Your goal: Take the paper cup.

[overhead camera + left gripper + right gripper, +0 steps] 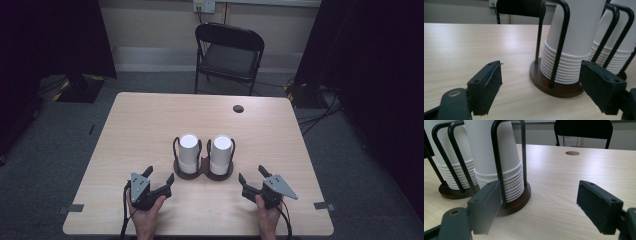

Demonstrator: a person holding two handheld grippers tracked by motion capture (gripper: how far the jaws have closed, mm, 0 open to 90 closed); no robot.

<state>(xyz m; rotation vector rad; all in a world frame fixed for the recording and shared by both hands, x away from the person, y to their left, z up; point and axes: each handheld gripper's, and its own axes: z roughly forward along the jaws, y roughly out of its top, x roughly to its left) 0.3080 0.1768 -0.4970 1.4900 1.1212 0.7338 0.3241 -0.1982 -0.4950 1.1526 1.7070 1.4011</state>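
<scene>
Two stacks of upside-down white paper cups stand in a dark double holder (204, 173) with black wire hoops at the table's middle: the left stack (189, 149) and the right stack (221, 151). My left gripper (160, 176) rests open on the table just left of the holder, with nothing between its jaws. In the left gripper view the left stack (571, 42) and the holder base (541, 82) lie close ahead. My right gripper (252, 175) is open too, just right of the holder. The right gripper view has the right stack (499, 165) near its left pad (486, 205).
The light wooden table (150, 125) has a round cable hole (238, 108) at the far right. A black folding chair (227, 55) stands beyond the far edge. Tape marks sit at the near corners. Dark curtains hang on both sides.
</scene>
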